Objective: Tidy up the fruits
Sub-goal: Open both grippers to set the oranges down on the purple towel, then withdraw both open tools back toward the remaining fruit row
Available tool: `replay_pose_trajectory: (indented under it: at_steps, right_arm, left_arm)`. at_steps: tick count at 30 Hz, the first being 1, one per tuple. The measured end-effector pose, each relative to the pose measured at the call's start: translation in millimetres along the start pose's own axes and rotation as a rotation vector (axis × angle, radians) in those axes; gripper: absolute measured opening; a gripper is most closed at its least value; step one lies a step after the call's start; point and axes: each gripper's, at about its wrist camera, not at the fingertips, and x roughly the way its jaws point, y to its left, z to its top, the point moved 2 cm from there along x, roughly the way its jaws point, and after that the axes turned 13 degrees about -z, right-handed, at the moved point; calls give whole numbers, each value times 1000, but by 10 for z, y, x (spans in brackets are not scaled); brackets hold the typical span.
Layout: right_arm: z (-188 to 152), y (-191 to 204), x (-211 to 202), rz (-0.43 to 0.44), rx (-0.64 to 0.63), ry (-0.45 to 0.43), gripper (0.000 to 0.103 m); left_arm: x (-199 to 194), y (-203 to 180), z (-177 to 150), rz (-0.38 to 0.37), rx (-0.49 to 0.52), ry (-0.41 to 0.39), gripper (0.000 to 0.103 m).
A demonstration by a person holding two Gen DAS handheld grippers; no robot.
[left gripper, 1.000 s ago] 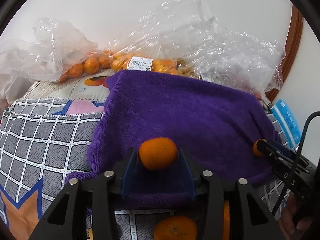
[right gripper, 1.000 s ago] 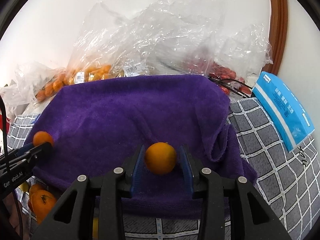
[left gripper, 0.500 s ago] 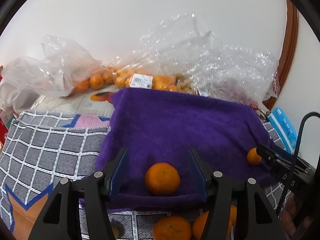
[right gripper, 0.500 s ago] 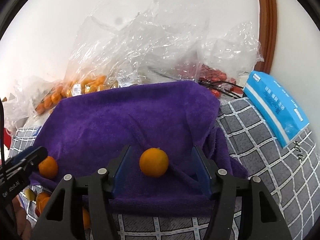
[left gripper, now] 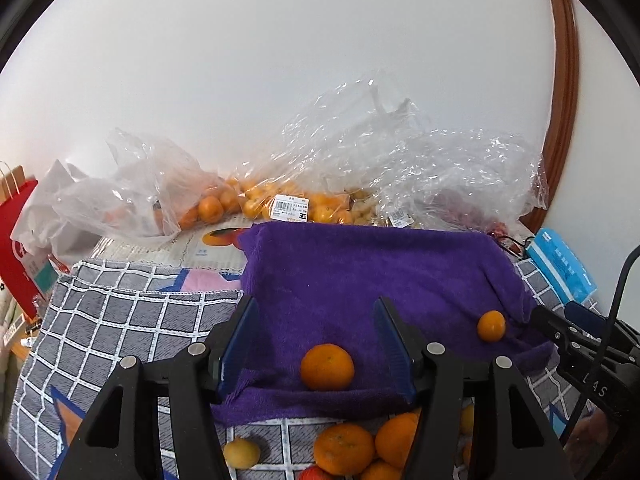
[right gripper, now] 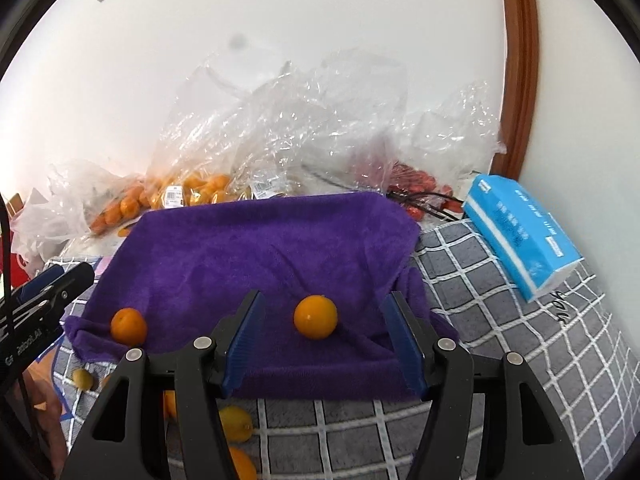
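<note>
Two mandarins lie apart on a purple towel (left gripper: 360, 264). In the left wrist view my left gripper (left gripper: 314, 302) is open, lifted a little above the left mandarin (left gripper: 327, 367), and its blue pads stand clear of the fruit. In the right wrist view my right gripper (right gripper: 325, 296) is open too. The right mandarin (right gripper: 315, 317) rests on the towel (right gripper: 260, 248) between its pads, untouched. Each view also shows the other fruit: the right mandarin (left gripper: 491, 325) and the left mandarin (right gripper: 128, 325).
Loose oranges (left gripper: 344, 448) and a yellow fruit (right gripper: 236, 424) lie on the grey checked cloth (right gripper: 500, 280) in front of the towel. Clear plastic bags of oranges (left gripper: 216, 208) and red fruit (right gripper: 416, 180) crowd the wall behind. A blue tissue pack (right gripper: 520, 228) lies right, a red paper bag (left gripper: 16, 240) left.
Both grippers let go of their mandarins, opened and drew up and back. The two fruits now rest on the towel.
</note>
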Motion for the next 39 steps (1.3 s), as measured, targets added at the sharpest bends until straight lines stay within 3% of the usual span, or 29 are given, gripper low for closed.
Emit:
replay_pose_trajectory:
  at_steps: [4, 11, 25, 39]
  right_arm:
    - [-34, -56, -131, -38, 22, -13, 62]
    - [-155, -70, -279, 3, 40, 40, 62]
    - [-415, 31, -617, 80, 11, 60, 62]
    - [-570, 91, -735, 89, -14, 60, 62]
  left_arm:
    - [-148, 3, -29, -6, -7, -17, 58]
    - [-363, 66, -119, -67, -55, 18, 58]
    - [-665, 160, -403, -29, -54, 84, 58]
    - [-811, 397, -666, -5, -107, 115, 58]
